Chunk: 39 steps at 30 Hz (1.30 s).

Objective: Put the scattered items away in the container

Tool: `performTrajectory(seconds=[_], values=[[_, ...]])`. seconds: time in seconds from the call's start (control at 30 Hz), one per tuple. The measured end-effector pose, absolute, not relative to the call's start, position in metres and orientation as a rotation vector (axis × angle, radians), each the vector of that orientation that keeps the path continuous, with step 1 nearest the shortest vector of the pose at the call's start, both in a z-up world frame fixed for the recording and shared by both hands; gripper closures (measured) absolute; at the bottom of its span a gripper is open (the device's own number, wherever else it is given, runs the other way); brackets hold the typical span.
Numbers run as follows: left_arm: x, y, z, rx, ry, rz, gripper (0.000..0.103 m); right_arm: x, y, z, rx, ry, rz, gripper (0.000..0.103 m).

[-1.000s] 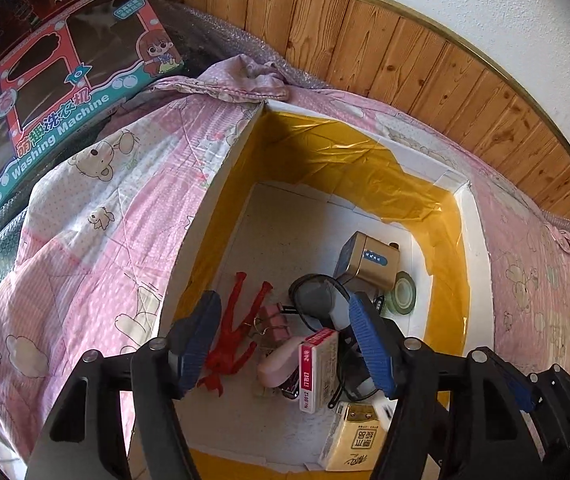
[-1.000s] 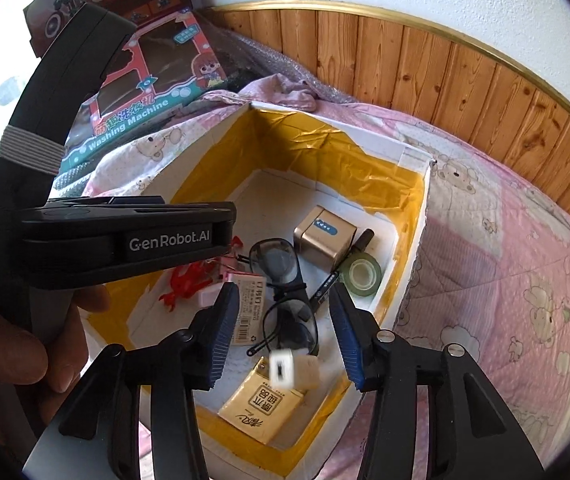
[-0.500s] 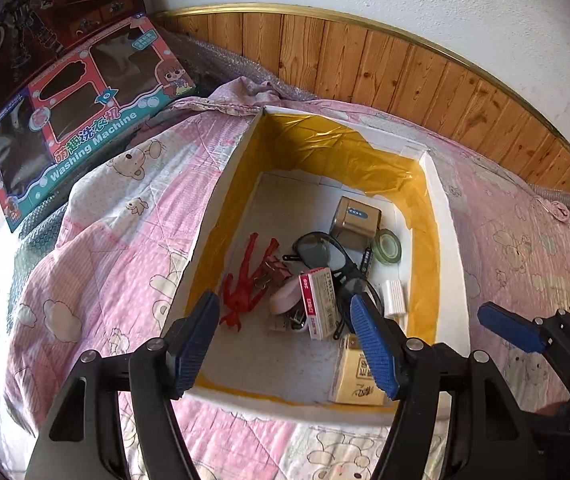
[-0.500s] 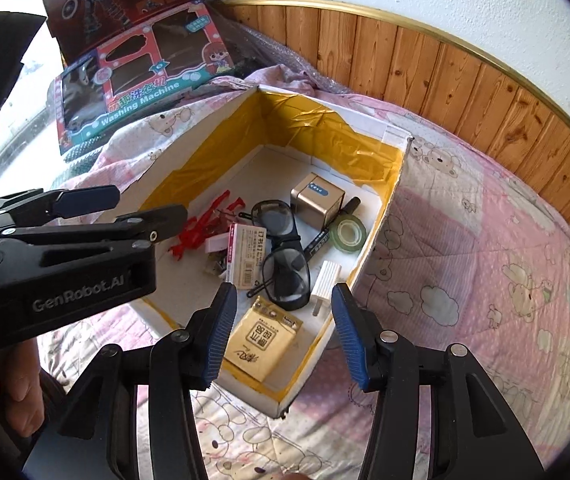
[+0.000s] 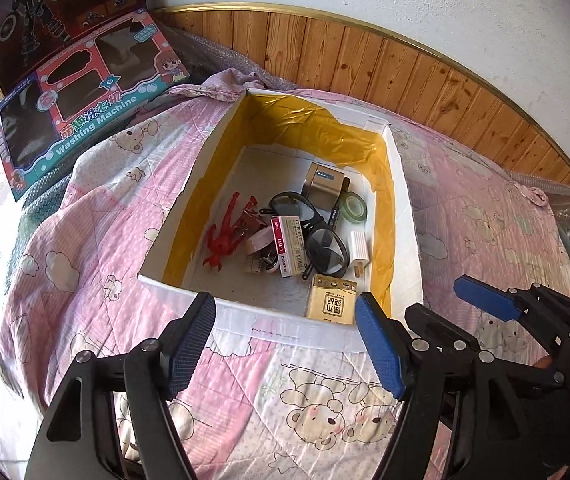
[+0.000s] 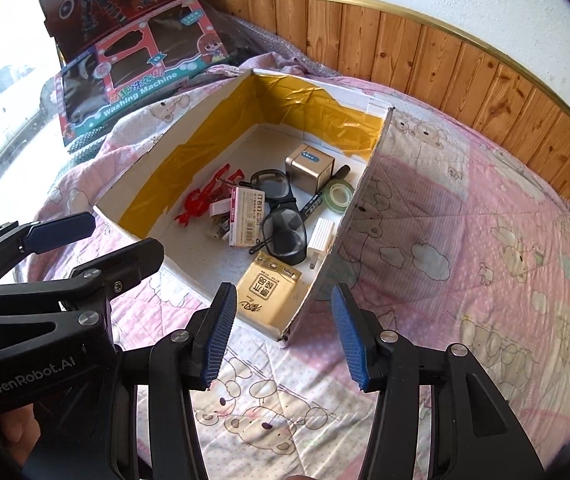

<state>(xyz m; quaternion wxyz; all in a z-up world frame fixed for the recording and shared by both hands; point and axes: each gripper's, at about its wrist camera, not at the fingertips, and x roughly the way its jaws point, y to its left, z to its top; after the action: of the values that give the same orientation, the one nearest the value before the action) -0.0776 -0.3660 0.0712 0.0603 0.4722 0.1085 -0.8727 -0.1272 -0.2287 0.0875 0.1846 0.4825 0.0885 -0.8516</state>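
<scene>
Container [image 5: 281, 326] farther from both empty, parted tools than earlier.

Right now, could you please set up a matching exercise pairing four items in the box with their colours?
Things:
1. toy figure
2. tape roll
3. tissue pack
4. cube-shaped box

Colours:
A. metallic gold
B. red
C. tan yellow with dark print
D. pale green

Pairs: 1-B, 2-D, 3-C, 4-A

All four lie inside the white container.
</scene>
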Motion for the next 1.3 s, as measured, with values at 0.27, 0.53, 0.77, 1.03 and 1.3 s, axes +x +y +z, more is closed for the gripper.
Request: performTrajectory(seconds=[0.27,0.53,0.77,1.03,1.3], values=[[-0.071,-0.357,0.082,1.421,0.315,-2.658,0.03,-0.12,-0.221,0.093,1.355,0.235,-2.412,0.05],[-0.067,-0.353,0.089,1.407,0.324,-2.672,0.03,-0.118,-0.22,0.091,1.366,0.247,-2.412,0.05],[-0.066,-0.356,0.089,1.405,0.343,-2.669,0.03,-0.116,-0.222,0.089,1.37,0.255,-2.406,0.05],[-0.065,-0.359,0.084,1.415,0.368,-2.658,0.03,-0.116,-0.226,0.086,1.382,0.266,-2.4,0.05],[-0.065,-0.36,0.084,1.417,0.371,-2.659,0.03,-0.114,-0.228,0.084,1.384,0.275,-2.395,0.05]])
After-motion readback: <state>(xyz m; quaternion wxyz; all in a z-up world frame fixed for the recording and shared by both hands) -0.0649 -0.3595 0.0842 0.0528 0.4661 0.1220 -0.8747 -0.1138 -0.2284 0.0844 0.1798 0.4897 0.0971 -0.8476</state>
